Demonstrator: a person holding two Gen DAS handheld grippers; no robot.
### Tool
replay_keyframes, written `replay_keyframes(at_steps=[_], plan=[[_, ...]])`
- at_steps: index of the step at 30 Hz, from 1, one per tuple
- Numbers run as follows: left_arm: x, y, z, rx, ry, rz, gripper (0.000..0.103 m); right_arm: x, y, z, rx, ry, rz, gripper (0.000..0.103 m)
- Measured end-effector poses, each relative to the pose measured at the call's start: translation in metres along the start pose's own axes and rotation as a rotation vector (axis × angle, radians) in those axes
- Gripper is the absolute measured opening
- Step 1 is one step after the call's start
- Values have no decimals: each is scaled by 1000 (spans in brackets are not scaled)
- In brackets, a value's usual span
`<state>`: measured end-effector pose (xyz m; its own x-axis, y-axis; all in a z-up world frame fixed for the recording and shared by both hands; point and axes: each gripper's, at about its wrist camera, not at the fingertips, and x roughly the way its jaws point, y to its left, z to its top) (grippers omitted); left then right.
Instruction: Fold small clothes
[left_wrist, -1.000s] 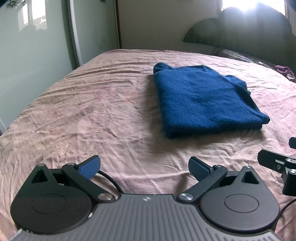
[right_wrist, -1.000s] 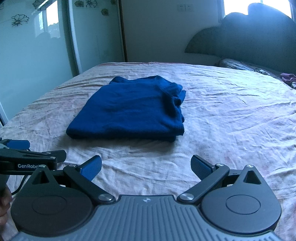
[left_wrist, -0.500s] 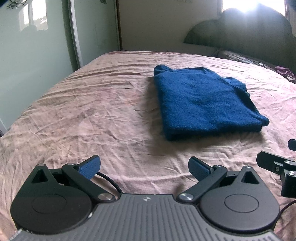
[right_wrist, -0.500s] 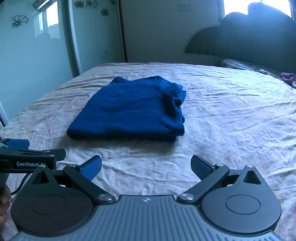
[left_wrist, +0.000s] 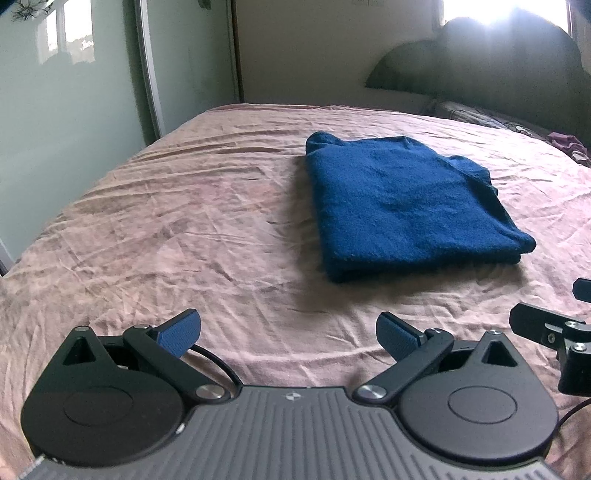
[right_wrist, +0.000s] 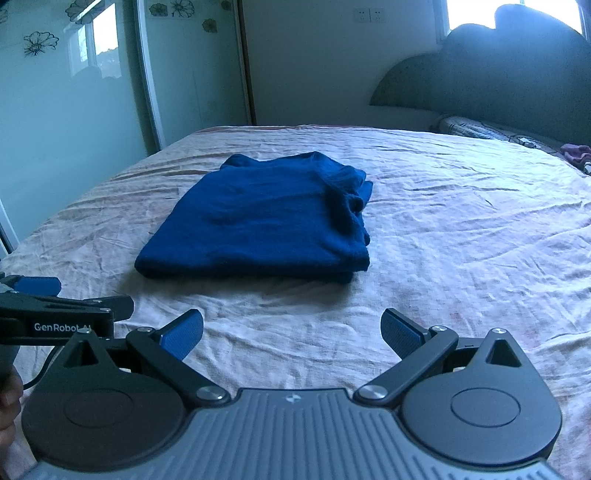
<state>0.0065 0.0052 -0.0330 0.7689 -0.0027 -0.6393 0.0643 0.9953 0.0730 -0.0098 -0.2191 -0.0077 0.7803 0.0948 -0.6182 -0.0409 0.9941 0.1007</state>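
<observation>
**Little changes: both grippers idle, sweater folded**

The blue sweater (left_wrist: 406, 206) lies folded mid-bed on the pink sheet (left_wrist: 166, 229), exactly as a second ago. The left gripper (left_wrist: 288, 332) and right gripper (right_wrist: 291, 332) stay spread and empty near the bed's near edge, barely shifted.

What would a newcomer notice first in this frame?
A folded dark blue garment lies alone mid-bed on the wrinkled pinkish sheet. In the foreground, the right gripper and left gripper are both open and empty, short of the garment.
</observation>
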Motion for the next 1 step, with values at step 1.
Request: replay_keyframes(at_steps=[1], plan=[[0, 0, 0, 1, 1, 0, 102, 0, 0, 0, 1, 0, 1, 103]])
